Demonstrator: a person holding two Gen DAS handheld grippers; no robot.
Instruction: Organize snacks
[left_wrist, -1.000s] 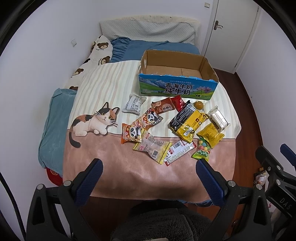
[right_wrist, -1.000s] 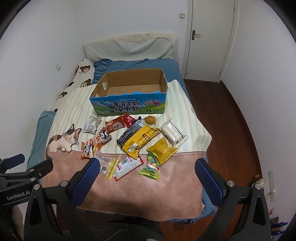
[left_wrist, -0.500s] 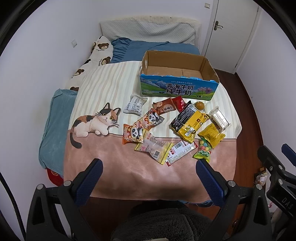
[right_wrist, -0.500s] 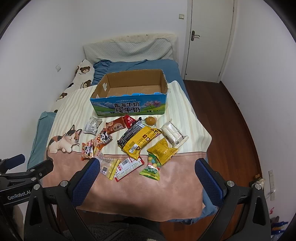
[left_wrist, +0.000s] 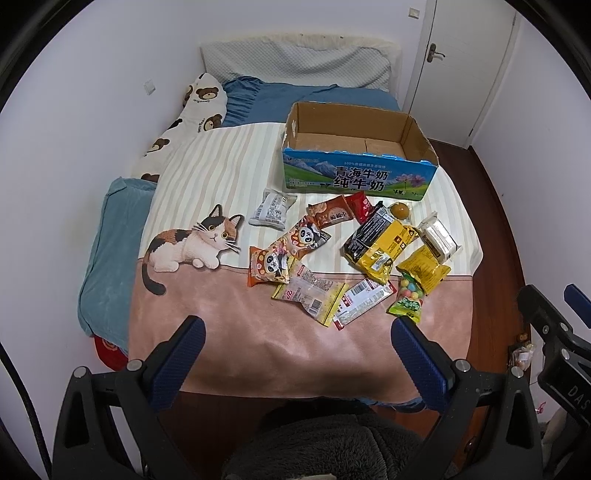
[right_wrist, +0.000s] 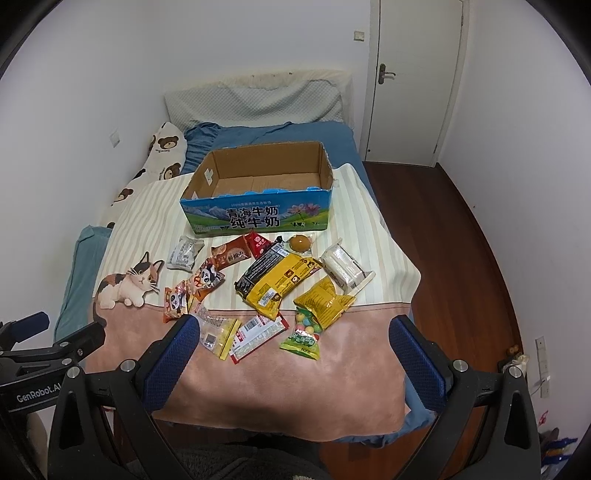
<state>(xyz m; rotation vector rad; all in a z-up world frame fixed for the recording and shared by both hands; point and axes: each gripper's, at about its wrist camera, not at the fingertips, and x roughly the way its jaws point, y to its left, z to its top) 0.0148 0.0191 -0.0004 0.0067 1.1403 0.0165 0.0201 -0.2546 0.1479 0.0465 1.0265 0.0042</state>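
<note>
- Over the foot of the bed, our left gripper (left_wrist: 297, 336) hangs with its blue fingers spread wide and nothing between them; our right gripper (right_wrist: 293, 336) is likewise released and empty.
- Just beyond the fingertips lie the nearest snacks: a clear-and-yellow packet (left_wrist: 312, 295), a red-and-white bar wrapper (left_wrist: 364, 302) and a green candy bag (right_wrist: 303, 336), all on the pink band of the cat-print blanket (left_wrist: 221, 332).
- Farther out sit two panda packets (left_wrist: 291, 247), a large black-and-yellow bag (right_wrist: 275, 277), a smaller yellow bag (right_wrist: 323, 301), a white wrapped cake (right_wrist: 341, 267), a grey pouch (left_wrist: 272, 211), brown and red sachets, and a round orange jelly cup (right_wrist: 300, 242).
- Behind them stands the cardboard milk box (right_wrist: 258, 218), open and, as far as we see, empty.
- We judge the task barely begun: nothing is boxed, every packet remains to be moved.
- Only the right view shows the box floor plainly and the blanket's right-hand corner; the left view alone shows the red item under the bed edge (left_wrist: 109, 350).
</note>
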